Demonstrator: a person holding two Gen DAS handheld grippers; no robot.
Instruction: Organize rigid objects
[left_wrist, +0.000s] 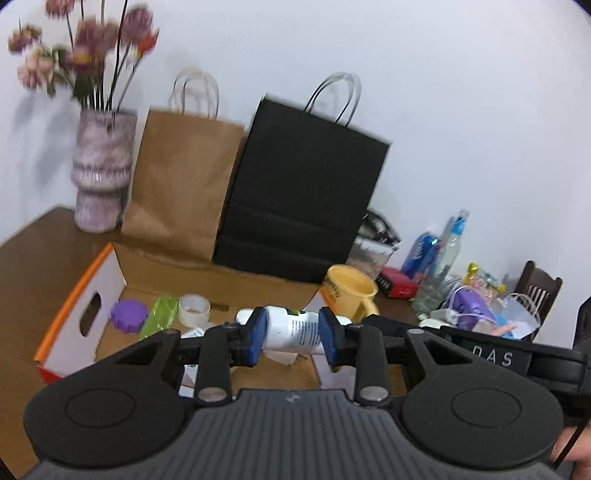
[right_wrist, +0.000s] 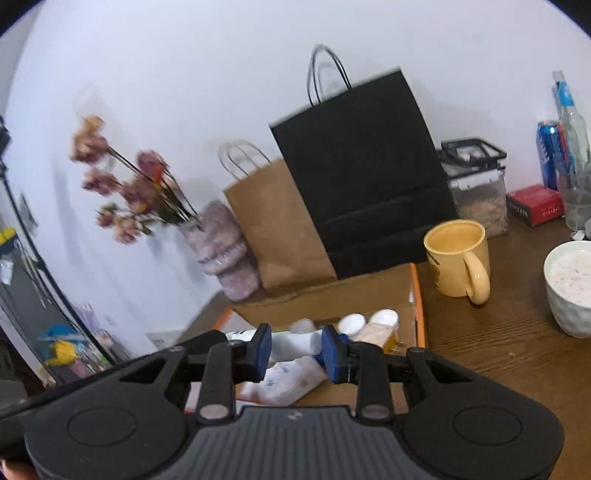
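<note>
Over a cluttered wooden table (right_wrist: 498, 354), the left gripper (left_wrist: 292, 334) is clamped on a white bottle (left_wrist: 291, 330) lying crosswise between its blue pads (left_wrist: 258, 332), held above the open cardboard box (left_wrist: 85, 295) with orange edges. The right gripper (right_wrist: 295, 349) hangs over the same box from the other side, its blue pads set apart on either side of white items, including a white bottle; whether they grip anything cannot be told. Inside the box, seen from the left wrist, lie a purple ridged lid (left_wrist: 128, 315), a green wrapped packet (left_wrist: 159, 317) and a roll of tape (left_wrist: 194, 309); from the right wrist, two white-capped containers (right_wrist: 369, 325) rest against the box's right wall. Just beside the box stands a yellow mug (right_wrist: 458, 258), with a speckled white bowl (right_wrist: 570, 284) near it. Behind the box, against the white wall, a black paper bag (right_wrist: 365, 177) and a brown paper bag (right_wrist: 269, 225) stand side by side, next to a pinkish vase (left_wrist: 101, 173) of blurred flowers (left_wrist: 85, 48).
</note>
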